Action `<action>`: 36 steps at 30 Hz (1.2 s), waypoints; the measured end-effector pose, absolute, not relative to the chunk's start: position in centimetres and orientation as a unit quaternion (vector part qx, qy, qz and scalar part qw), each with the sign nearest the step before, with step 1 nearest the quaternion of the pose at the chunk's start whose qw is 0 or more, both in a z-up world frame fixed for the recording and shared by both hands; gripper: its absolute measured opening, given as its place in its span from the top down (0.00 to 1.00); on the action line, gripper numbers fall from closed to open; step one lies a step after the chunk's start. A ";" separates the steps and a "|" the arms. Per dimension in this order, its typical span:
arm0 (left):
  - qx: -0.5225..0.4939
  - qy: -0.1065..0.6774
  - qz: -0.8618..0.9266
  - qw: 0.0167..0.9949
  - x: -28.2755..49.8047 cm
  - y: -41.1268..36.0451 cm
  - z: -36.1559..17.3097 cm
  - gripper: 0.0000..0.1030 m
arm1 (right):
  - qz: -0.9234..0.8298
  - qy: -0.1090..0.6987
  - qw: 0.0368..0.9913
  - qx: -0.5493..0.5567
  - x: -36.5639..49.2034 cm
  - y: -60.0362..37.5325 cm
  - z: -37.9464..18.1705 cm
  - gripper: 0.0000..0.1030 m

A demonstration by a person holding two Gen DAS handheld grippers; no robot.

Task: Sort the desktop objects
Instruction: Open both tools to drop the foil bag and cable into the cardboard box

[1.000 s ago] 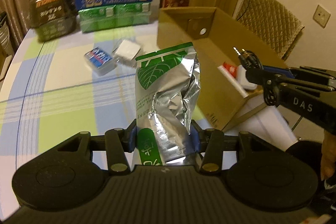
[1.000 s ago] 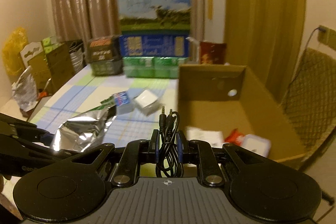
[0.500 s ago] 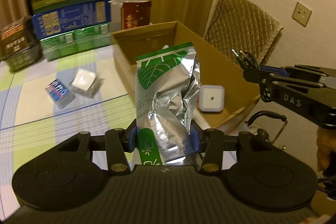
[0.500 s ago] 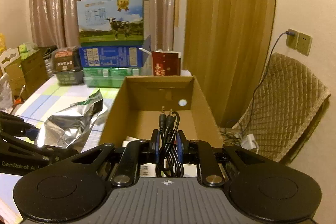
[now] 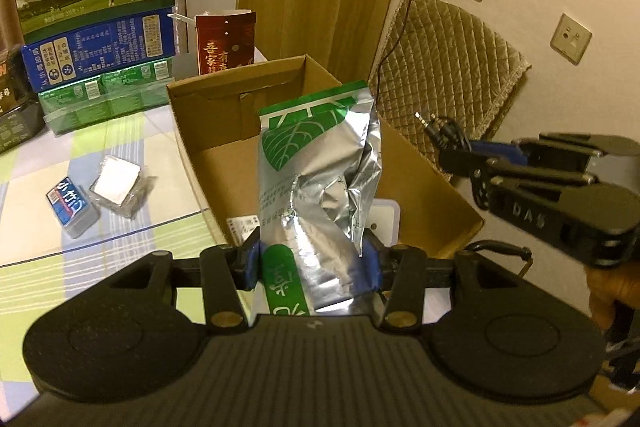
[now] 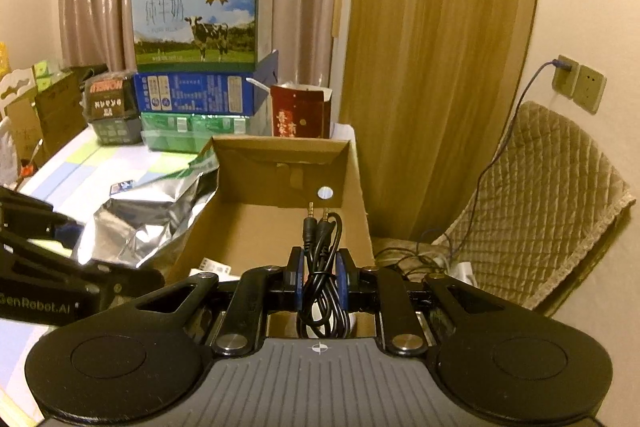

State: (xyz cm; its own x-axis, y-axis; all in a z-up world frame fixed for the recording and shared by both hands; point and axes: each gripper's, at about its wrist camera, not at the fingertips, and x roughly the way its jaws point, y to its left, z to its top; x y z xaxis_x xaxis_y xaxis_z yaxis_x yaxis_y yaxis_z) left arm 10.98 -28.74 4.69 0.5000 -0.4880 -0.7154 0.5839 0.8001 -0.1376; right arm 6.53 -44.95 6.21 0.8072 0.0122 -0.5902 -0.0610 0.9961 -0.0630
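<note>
My left gripper (image 5: 312,263) is shut on a silver and green foil pouch (image 5: 320,183), held upright over the near end of an open cardboard box (image 5: 192,131). My right gripper (image 6: 319,277) is shut on a coiled black audio cable (image 6: 322,255), its two jack plugs pointing up, above the same cardboard box (image 6: 360,187). In the left wrist view the right gripper (image 5: 452,151) hangs at the box's right side. In the right wrist view the foil pouch (image 6: 148,219) leans over the box's left wall. A white square device (image 5: 384,223) and a paper slip (image 5: 244,227) lie inside.
A small blue packet (image 5: 70,203) and a white packet in clear wrap (image 5: 118,183) lie on the checked tablecloth (image 5: 120,147) left of the box. Milk cartons (image 6: 200,23) and a red carton (image 6: 300,115) are stacked at the back. A quilted chair (image 6: 540,207) stands right.
Both grippers have swung right, from over the tablecloth to over the cardboard box. Pouch and cable stay gripped throughout.
</note>
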 end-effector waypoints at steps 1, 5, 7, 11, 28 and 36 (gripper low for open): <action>0.058 0.393 -0.310 0.864 11.3 -28.9 4.6 0.58 | 0.020 0.312 0.949 -0.041 6.8 -45.0 6.1 0.87; 0.047 0.398 -0.309 0.863 12.5 -29.5 4.3 0.58 | 0.020 0.318 0.947 -0.040 8.0 -45.4 5.4 0.87; 0.042 0.399 -0.308 0.863 13.1 -29.7 4.3 0.58 | 0.020 0.321 0.946 -0.039 8.5 -45.5 5.2 0.87; 0.032 0.400 -0.306 0.863 14.3 -30.0 4.2 0.58 | 0.018 0.325 0.945 -0.040 9.5 -45.8 4.7 0.87; -0.014 0.384 -0.277 0.881 16.5 -27.1 4.5 0.51 | 0.017 0.329 0.944 -0.038 11.3 -46.0 4.2 0.87; -0.013 0.388 -0.265 0.883 15.9 -25.2 4.2 0.50 | 0.028 0.332 0.942 -0.030 11.6 -44.9 4.0 0.87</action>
